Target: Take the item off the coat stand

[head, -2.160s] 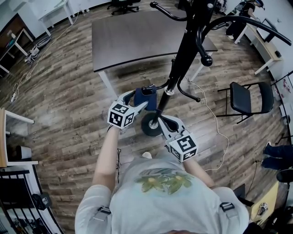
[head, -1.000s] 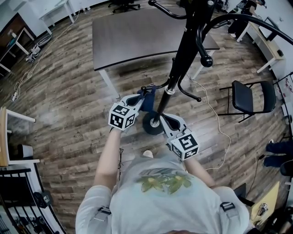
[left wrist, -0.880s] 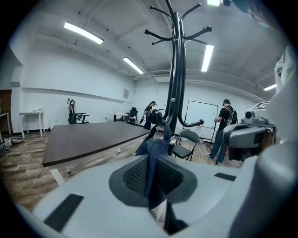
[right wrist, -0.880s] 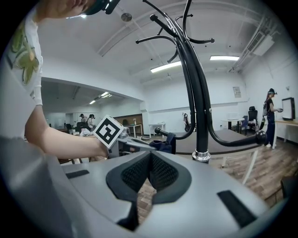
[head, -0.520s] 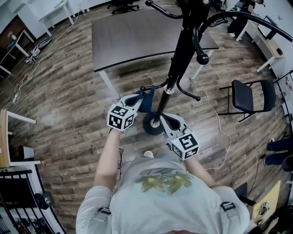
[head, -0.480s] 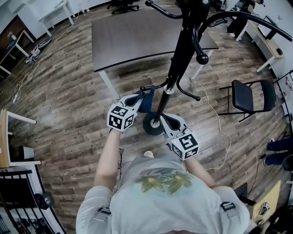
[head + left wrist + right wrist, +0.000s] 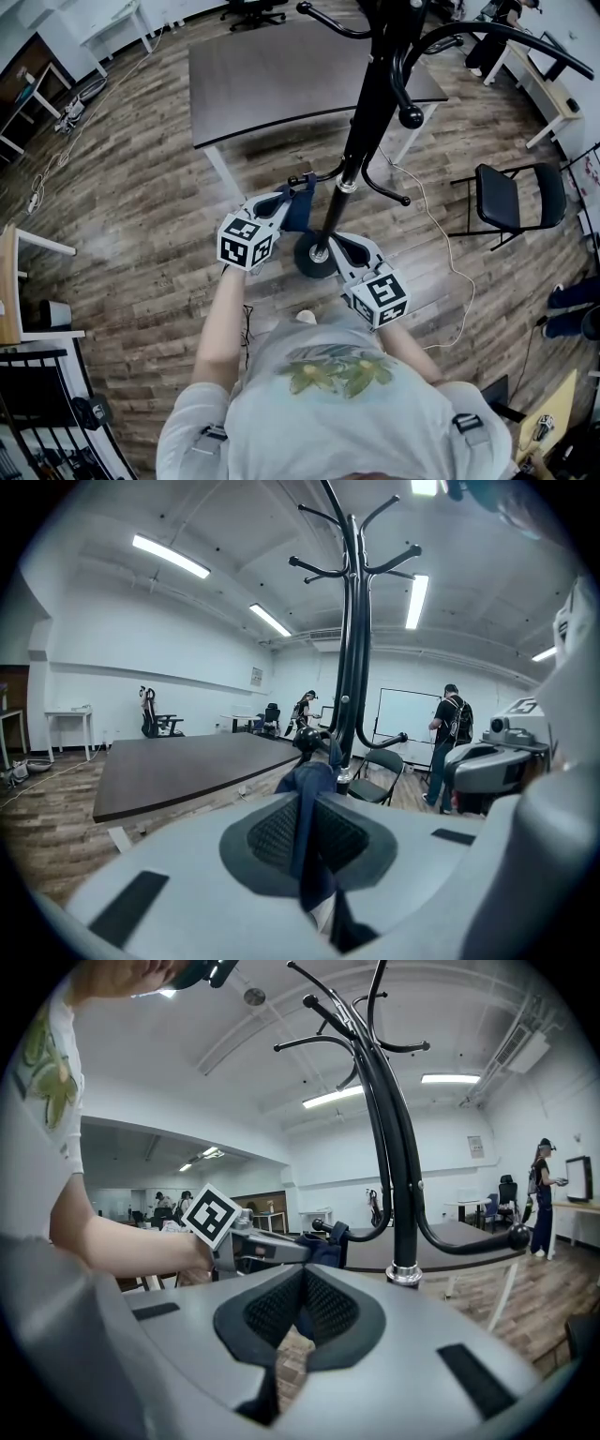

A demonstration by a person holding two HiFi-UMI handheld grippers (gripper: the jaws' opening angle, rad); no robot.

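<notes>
Wood-plank floor (image 7: 141, 187) surrounds a black metal coat stand (image 7: 361, 122). Left tool (image 7: 286, 200) pinches the dark blue cloth item (image 7: 302, 208), apparently not yet off its low hook (image 7: 305, 742). Right tool (image 7: 331, 247) is pressed together, empty.

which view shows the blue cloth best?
Left gripper view: the blue cloth sits centred and close, pinched in the left gripper. Head view shows a small patch beside the pole; right gripper view shows a distant dark bunch.
</notes>
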